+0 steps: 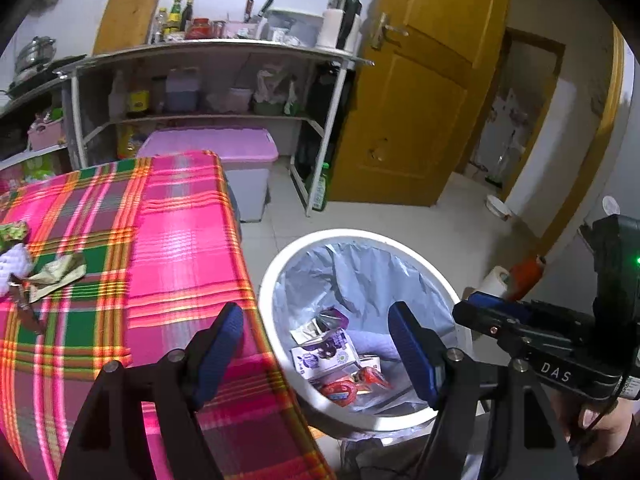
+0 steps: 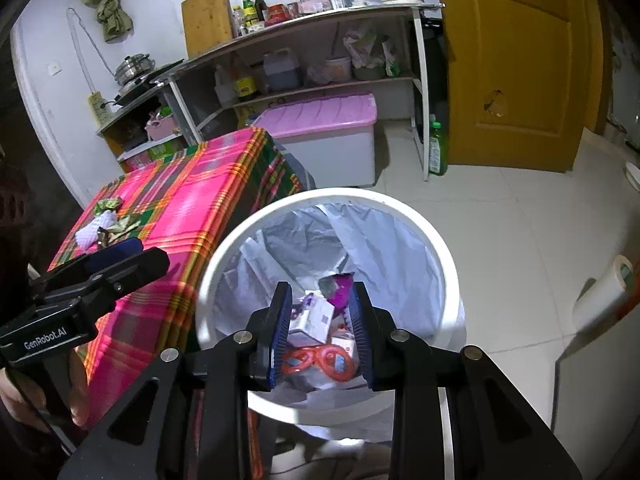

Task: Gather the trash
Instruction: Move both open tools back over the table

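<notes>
Kitchen w/ pink plaid tablecloth (image 1: 180,240); crumpled green-gold foil wrappers (image 1: 56,276) lie at its far left, white lined round bin (image 2: 448,276) beside. My left gripper (image 1: 316,344) gapes wide, right gripper (image 2: 320,332) half-open over bin, both empty. Wrappers prob light, crinkly; pinch a raised fold.

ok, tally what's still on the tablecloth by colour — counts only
Green/gold crumpled wrappers: 2, one at the far left, one nearer the middle
White foam netting: 1
Dark brown wrapper scrap: 1
Total: 4 pieces left on the plaid tablecloth; the edge of the view may hide more.
</notes>
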Demonstrator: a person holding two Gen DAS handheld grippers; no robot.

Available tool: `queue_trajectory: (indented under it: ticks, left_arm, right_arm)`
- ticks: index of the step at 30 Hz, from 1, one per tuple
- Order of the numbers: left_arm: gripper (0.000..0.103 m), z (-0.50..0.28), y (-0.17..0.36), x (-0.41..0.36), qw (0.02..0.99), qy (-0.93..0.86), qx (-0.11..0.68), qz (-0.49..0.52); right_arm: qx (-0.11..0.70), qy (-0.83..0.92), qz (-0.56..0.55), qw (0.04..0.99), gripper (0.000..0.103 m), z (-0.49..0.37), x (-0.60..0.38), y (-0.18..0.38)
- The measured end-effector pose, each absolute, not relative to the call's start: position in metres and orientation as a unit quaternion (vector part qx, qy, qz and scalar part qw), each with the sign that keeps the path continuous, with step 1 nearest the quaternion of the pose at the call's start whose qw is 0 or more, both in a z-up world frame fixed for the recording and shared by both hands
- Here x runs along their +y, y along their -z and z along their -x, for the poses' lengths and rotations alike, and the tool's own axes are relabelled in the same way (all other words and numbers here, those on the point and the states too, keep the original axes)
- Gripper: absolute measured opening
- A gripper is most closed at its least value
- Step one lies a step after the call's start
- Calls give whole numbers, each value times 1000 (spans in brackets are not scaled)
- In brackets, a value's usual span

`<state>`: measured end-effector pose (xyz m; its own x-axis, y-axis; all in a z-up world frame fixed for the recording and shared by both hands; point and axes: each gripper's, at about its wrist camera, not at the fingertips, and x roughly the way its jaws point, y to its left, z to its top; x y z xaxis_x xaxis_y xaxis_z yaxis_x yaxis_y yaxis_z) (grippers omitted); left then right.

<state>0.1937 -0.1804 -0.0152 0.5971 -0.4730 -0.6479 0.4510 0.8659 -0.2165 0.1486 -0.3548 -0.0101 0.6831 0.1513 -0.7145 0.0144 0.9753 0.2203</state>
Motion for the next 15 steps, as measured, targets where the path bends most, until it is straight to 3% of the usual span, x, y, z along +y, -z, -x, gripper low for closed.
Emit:
queue_trajectory:
  ticks: [15]
  left_arm:
    - [75, -155, -9, -119, 925, 195, 326, 31]
  right_arm:
    - [352, -78, -83, 929, 31, -128, -310, -21]
